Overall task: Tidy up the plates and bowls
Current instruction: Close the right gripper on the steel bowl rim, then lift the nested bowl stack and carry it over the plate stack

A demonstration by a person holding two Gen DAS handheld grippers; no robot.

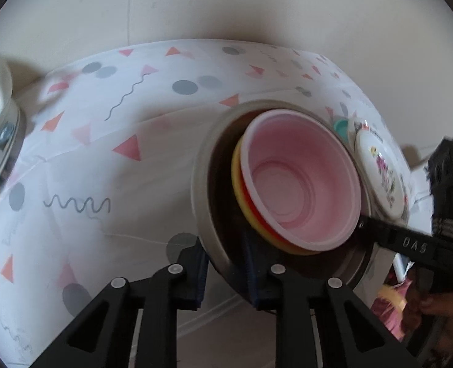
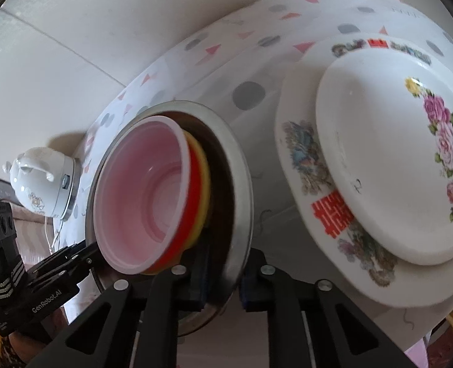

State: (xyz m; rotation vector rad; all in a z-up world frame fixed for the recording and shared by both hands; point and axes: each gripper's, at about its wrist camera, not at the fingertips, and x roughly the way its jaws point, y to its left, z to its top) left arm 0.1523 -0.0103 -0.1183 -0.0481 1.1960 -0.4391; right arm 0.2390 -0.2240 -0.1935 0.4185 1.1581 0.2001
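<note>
Both grippers clamp one steel bowl by opposite rim edges: left gripper on the near rim in its view, right gripper likewise. Nested inside sit a pink bowl over red and yellow ones. Flowered plates lie stacked just beside, on the patterned tablecloth.

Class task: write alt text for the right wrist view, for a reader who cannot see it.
Both grippers, right and left, clamp the rim of a metal bowl holding nested pink, red and yellow bowls. Beside it, a floral plate sits on a larger patterned plate on the tablecloth.
</note>
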